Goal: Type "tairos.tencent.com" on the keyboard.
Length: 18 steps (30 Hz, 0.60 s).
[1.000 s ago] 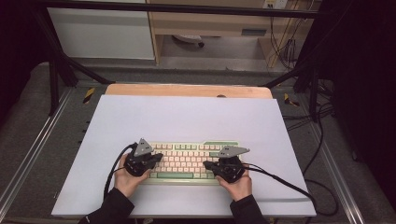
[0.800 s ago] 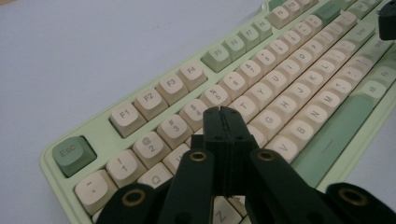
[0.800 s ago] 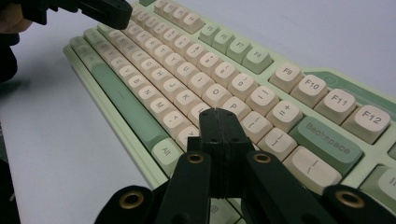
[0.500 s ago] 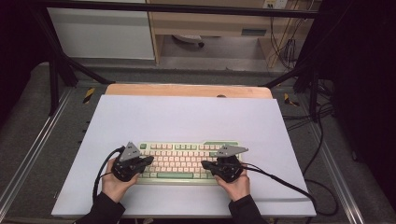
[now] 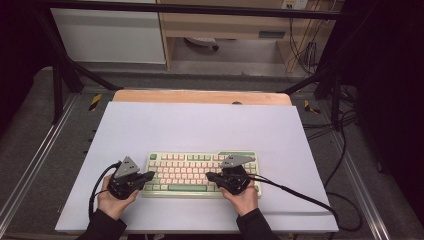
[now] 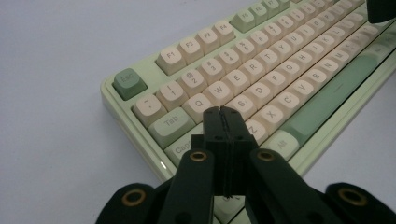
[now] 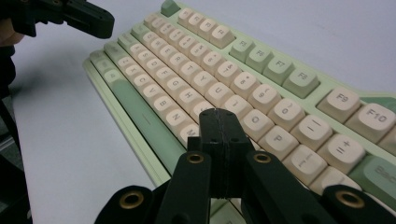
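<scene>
Pale green keyboard w/ cream keys (image 5: 201, 173) sits near the white surface's (image 5: 200, 125) front edge; left gripper (image 6: 222, 112) and right gripper (image 7: 219, 113) fingers closed, empty – tips over its keys, could hit two keys at once

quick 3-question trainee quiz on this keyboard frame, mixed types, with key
1. True or false: the left gripper has its jaws closed together with nothing between them.
2. Which end of the keyboard is the right gripper over, seen from the high view? A) left end B) right end C) off the keyboard, on the white table
3. Fill in: in the left gripper view, the green corner key at the keyboard's top left reads ____.

Key: 1 true; 2 B; 3 Esc
</scene>
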Motion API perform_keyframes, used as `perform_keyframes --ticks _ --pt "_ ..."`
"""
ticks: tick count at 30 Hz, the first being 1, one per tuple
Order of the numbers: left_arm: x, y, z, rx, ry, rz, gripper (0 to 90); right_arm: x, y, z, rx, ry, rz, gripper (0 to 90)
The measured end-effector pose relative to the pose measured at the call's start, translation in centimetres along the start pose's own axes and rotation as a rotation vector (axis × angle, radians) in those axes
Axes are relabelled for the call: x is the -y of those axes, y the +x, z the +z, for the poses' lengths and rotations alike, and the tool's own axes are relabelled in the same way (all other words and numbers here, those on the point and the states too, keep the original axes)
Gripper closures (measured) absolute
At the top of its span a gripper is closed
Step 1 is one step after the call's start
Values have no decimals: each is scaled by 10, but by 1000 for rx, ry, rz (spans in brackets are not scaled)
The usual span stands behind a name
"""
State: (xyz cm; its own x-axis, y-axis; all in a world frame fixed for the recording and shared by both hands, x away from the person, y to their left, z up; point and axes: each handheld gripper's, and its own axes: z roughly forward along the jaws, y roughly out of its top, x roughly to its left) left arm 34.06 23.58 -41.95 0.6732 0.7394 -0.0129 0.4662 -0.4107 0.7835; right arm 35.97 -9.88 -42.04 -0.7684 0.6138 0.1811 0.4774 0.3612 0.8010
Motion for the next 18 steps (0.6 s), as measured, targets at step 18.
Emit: perform_keyframes --ticks 18 --pt "2 -2 3 8 6 12 900 -8 19 31 -38 18 -15 900"
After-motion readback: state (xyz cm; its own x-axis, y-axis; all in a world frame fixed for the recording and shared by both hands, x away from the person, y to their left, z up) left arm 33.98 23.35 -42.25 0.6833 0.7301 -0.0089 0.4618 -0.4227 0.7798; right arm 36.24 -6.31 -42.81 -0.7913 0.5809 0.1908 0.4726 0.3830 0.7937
